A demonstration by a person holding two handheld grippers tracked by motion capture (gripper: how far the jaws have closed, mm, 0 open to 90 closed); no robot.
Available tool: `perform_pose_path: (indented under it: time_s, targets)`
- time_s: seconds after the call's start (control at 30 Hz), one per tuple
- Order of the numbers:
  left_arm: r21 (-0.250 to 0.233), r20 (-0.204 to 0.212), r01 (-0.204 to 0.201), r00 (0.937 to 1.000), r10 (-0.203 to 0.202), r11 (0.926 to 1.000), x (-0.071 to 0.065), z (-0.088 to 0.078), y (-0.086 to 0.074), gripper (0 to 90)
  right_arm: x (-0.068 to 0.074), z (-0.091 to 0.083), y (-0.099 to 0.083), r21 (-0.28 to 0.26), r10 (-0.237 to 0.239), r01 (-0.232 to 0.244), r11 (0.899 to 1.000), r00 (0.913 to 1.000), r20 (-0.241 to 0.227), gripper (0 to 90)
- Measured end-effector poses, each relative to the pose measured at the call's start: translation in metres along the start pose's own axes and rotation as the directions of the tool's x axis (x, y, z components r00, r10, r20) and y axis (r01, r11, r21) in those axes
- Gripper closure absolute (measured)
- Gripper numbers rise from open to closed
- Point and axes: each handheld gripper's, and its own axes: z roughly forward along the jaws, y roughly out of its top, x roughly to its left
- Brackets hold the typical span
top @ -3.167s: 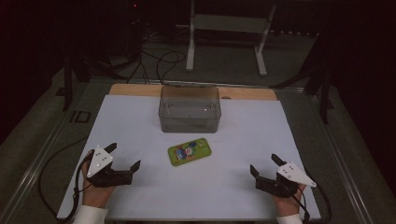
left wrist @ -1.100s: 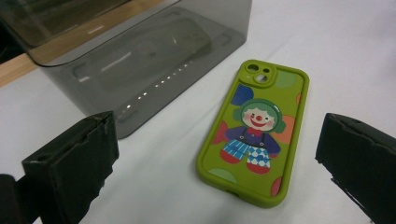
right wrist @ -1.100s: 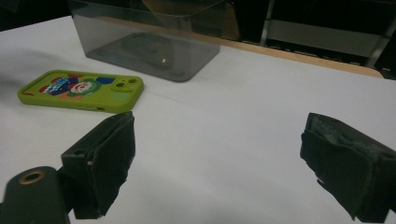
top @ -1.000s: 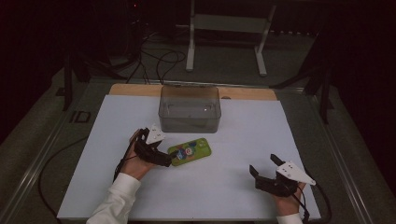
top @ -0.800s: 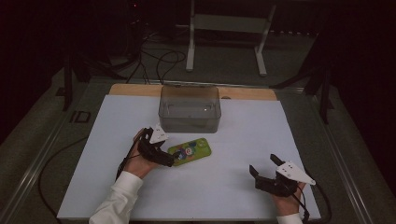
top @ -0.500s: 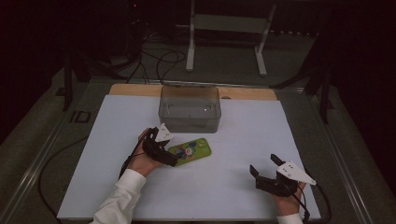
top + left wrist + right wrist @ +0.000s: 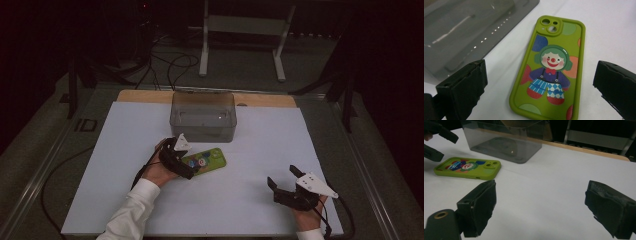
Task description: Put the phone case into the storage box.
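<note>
Green phone case [image 7: 205, 160] lay flat at the table's centre, left gripper [image 7: 186, 161] spread wide astride its 9 o'clock end, grey bin [image 7: 202, 116] at 12, right gripper [image 7: 281, 181] released at 4.

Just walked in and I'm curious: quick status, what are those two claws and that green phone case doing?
Left gripper open, straddling phone case. Right gripper open, idle. Case flat beside grey bin. Nothing in the way.

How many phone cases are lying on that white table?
1. The green clown phone case lies flat near the table's middle, just in front of the grey clear box, between the left gripper's open jaws.
</note>
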Motion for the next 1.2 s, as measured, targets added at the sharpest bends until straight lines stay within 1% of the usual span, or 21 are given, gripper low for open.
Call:
perform_pose_path:
  time_s: [0.3,0.43,0.57,0.7,0.8,0.9,0.93,0.97,1.03,1.1,1.13,1.17,1.2]
  targets:
    - [0.050,0.014,-0.008,0.9999,0.007,0.9987,0.003,0.014,-0.002,0.0,0.000,0.000,0.000,0.002,-0.002,0.002,1.000,1.0000,-0.001,10.1]
    - [0.081,0.023,-0.001,0.9997,-0.001,0.9967,0.004,0.019,-0.004,0.0,0.000,0.000,0.000,0.002,-0.001,0.001,1.000,1.0000,-0.001,10.1]
    - [0.098,0.035,0.012,0.9993,-0.016,0.9951,0.005,0.021,-0.004,0.0,0.000,0.000,0.000,0.003,-0.001,0.001,1.000,1.0000,-0.002,10.1]
    - [0.119,0.052,0.005,0.9986,-0.012,0.9929,0.005,0.021,-0.003,0.7,0.000,0.000,0.000,0.003,-0.001,0.001,1.000,1.0000,-0.004,10.1]
    - [0.137,0.068,-0.003,0.9976,-0.006,0.9906,0.004,0.022,-0.003,3.0,0.000,0.000,0.000,0.003,-0.003,0.003,1.000,1.0000,-0.004,10.1]
    - [0.164,0.085,-0.013,0.9964,-0.001,0.9864,0.003,0.025,-0.004,5.7,0.000,0.000,0.000,0.004,-0.003,0.003,1.000,1.0000,-0.004,10.1]
    - [0.172,0.096,-0.011,0.9954,-0.006,0.9851,0.003,0.026,-0.004,6.7,0.000,0.001,0.000,0.004,-0.001,0.001,1.000,1.0000,-0.005,10.1]
    - [0.180,0.098,-0.016,0.9952,-0.002,0.9835,0.002,0.027,-0.005,8.8,0.000,0.001,0.000,0.004,-0.002,0.002,1.000,1.0000,-0.004,10.1]
    - [0.198,0.092,-0.020,0.9958,0.002,0.9800,0.002,0.027,-0.003,9.9,0.000,0.001,0.000,0.004,0.000,0.000,1.000,1.0000,-0.005,10.2]
    - [0.228,0.091,-0.034,0.9957,0.013,0.9731,0.001,0.028,0.000,10.3,0.000,0.001,0.000,0.008,0.001,-0.001,1.000,1.0000,-0.007,10.2]
    - [0.244,0.091,-0.029,0.9958,0.007,0.9695,0.001,0.029,0.002,10.4,0.000,0.001,0.000,0.009,-0.001,0.001,1.000,1.0000,-0.008,10.1]
    - [0.262,0.092,-0.037,0.9957,0.014,0.9644,0.001,0.029,0.005,10.4,0.001,0.001,0.000,0.009,0.001,-0.001,1.000,0.9999,-0.011,10.2]
    - [0.274,0.091,-0.039,0.9957,0.014,0.9609,0.001,0.030,0.006,10.4,0.001,0.001,0.000,0.009,-0.001,0.001,1.000,1.0000,-0.010,10.2]
